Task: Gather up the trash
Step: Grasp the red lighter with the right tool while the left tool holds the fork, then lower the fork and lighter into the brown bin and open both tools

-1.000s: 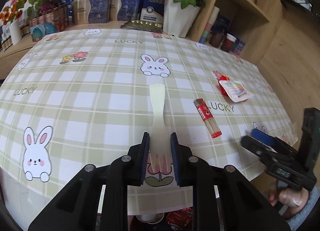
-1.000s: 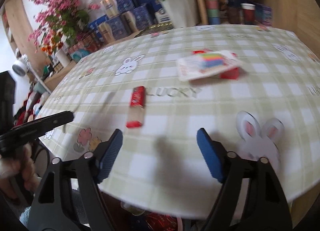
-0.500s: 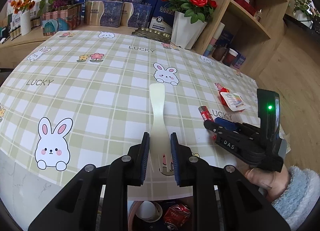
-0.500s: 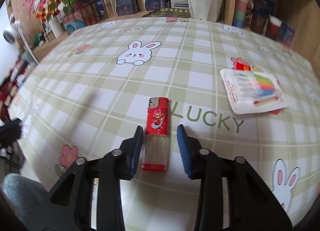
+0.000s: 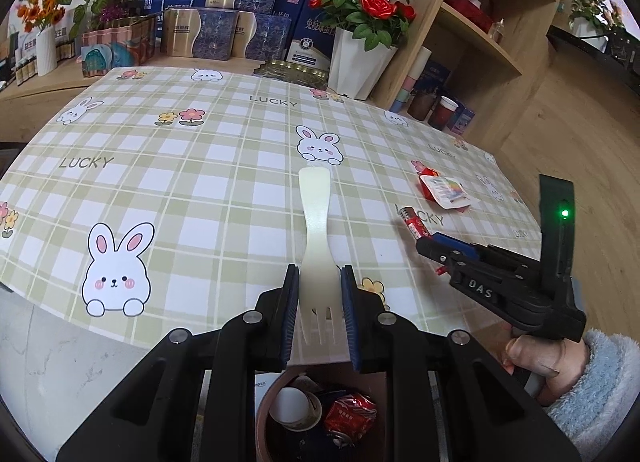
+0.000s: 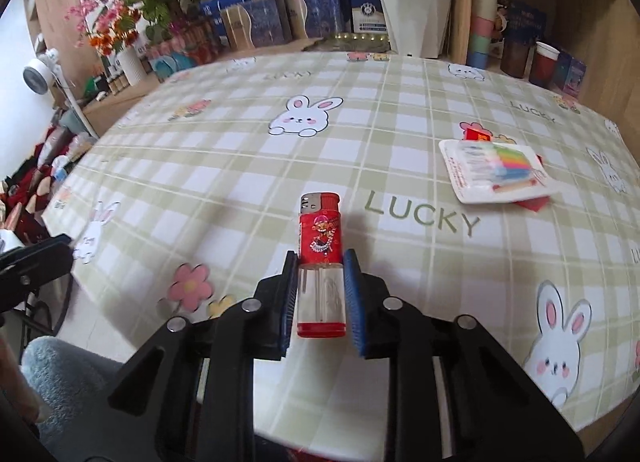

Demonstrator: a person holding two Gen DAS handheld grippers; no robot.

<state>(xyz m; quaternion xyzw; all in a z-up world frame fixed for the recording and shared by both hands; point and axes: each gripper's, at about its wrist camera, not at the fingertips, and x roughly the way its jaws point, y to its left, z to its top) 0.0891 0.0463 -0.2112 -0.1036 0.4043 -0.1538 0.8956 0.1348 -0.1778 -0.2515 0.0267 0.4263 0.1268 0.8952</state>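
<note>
Since half a second ago the right claw (image 6: pixel 320 298) has closed on the red-and-clear plastic lighter (image 6: pixel 321 258), pinching its clear lower body near the bench's (image 6: pixel 400 74) front edge. Light, stiff and slick, it probably sits best held across those flat sides. The left claw (image 5: pixel 319 312) stays clamped on the pale plastic fork (image 5: pixel 317 246) above the brown trash bin (image 5: pixel 262 418).

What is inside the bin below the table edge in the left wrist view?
Inside the brown bin lie a white paper cup and a crushed red can. The left gripper, holding the fork, covers the bin's sides, so anything else is hidden.
</note>
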